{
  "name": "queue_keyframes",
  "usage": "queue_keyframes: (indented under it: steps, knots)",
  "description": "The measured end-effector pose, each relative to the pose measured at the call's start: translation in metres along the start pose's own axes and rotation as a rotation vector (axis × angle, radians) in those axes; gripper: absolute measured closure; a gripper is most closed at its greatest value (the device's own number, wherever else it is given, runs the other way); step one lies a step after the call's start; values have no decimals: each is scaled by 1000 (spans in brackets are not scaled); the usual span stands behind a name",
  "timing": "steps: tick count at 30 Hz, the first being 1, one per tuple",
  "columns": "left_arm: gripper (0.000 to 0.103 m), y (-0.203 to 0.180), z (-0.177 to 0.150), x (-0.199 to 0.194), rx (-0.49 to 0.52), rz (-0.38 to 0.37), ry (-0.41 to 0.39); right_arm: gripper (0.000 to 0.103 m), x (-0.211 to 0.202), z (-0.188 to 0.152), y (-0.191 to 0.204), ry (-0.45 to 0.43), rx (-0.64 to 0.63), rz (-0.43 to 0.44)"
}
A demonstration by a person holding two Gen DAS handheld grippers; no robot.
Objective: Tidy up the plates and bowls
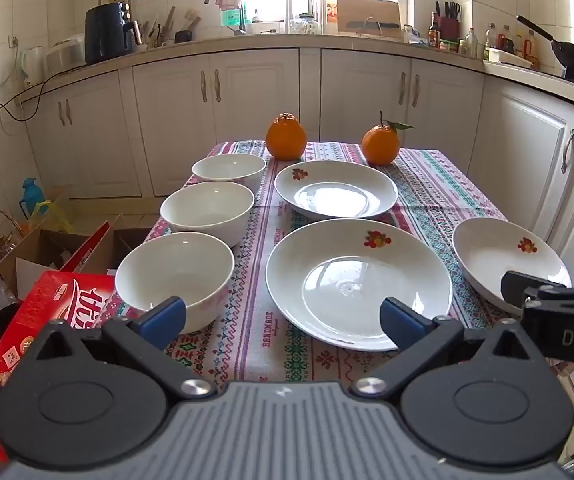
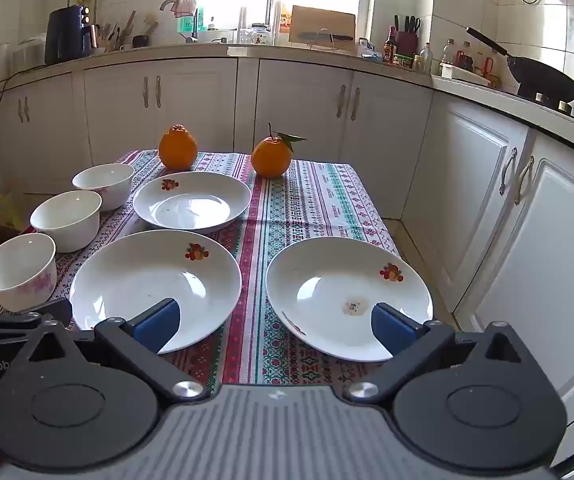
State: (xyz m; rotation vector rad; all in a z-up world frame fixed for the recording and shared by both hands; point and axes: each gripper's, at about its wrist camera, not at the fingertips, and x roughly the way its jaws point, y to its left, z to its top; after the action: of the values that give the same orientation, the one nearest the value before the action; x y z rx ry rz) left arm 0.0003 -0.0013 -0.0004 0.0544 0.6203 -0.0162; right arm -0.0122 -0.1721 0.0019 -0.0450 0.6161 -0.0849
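Three white bowls stand in a row down the table's left side: near bowl [image 1: 175, 276] [image 2: 19, 270], middle bowl [image 1: 207, 210] [image 2: 67, 218], far bowl [image 1: 229, 170] [image 2: 103, 183]. Three white plates with a fruit print lie on the cloth: far plate [image 1: 335, 194] [image 2: 191, 202], near middle plate [image 1: 359, 282] [image 2: 155, 284], right plate [image 1: 511, 260] [image 2: 349, 296]. My left gripper [image 1: 283, 320] is open and empty, above the near table edge between the near bowl and the middle plate. My right gripper [image 2: 273, 326] is open and empty, between the middle and right plates.
Two oranges [image 1: 286, 137] [image 1: 381, 146] sit at the table's far end. The table [image 2: 319, 200] has a patterned cloth. A red carton [image 1: 35, 320] and open cardboard boxes [image 1: 47, 248] are on the floor to the left. White cabinets [image 2: 527, 220] stand close on the right.
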Motion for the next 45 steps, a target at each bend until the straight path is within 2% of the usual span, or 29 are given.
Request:
queue_keyframes:
  steps: [45]
  knots:
    - [1, 2, -1, 1, -22, -8, 0, 0, -3, -2, 2, -19, -16, 4]
